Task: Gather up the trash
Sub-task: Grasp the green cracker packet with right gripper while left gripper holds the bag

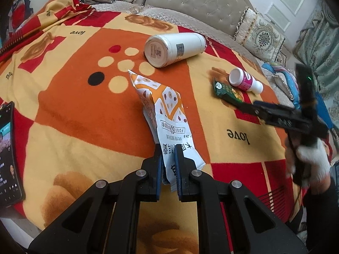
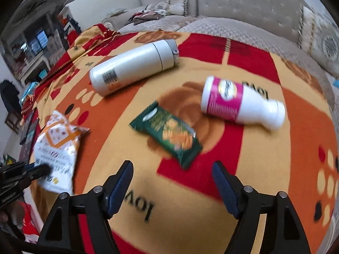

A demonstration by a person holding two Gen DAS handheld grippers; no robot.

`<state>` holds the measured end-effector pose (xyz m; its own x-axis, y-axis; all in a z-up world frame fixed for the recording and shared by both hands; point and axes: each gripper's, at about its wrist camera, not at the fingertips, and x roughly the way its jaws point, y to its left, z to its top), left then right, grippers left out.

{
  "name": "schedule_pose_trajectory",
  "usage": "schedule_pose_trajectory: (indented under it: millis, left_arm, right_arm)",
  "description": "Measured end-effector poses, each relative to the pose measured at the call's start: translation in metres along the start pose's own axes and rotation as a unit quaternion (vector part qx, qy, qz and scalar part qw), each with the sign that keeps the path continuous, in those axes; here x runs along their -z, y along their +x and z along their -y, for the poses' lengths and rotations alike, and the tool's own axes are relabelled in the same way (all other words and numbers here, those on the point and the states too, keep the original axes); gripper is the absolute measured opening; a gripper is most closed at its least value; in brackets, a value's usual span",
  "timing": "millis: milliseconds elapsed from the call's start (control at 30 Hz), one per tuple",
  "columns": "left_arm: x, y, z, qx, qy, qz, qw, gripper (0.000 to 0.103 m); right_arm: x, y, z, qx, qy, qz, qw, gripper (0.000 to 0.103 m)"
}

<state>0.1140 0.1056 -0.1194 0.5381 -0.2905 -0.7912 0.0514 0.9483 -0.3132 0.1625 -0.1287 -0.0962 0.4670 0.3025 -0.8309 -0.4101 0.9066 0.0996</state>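
Note:
My left gripper is shut on the near end of an orange and white snack bag, which lies on the blanket; the bag also shows in the right wrist view with the left gripper on it. My right gripper is open and empty, just in front of a green snack wrapper. In the left wrist view the right gripper reaches the green wrapper. A small white bottle with a pink label lies on its side beside the wrapper, also in the left wrist view.
A large white flask lies on its side farther back, also in the left wrist view. The orange, red and yellow blanket covers a sofa with cushions. A phone lies at the left edge.

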Motion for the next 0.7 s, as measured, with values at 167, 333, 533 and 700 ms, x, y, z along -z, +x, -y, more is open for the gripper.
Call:
schedule_pose_trajectory:
  millis: [167,333,533,700]
  left_arm:
    - [0.002,0.002,-0.001,-0.002,-0.004,-0.004,1.0,0.008]
    - [0.002,0.002,-0.003,-0.002,-0.005,-0.005,1.0,0.008]
    - [0.0,0.004,-0.009,-0.005,-0.014,-0.011,0.9998,0.009]
    - [-0.006,0.008,-0.014,-0.008,-0.027,-0.014,0.9995,0.032]
  right_arm:
    - [-0.017,0.025,0.0,-0.013,-0.034,-0.026,0.999,0.075]
    - [-0.01,0.022,-0.002,-0.078,-0.013,-0.042,0.996,0.075]
    - [0.003,0.007,-0.017,-0.078,-0.03,-0.042,0.996,0.075]
    - [-0.011,0.016,-0.008,-0.052,0.005,-0.033,0.998,0.075]
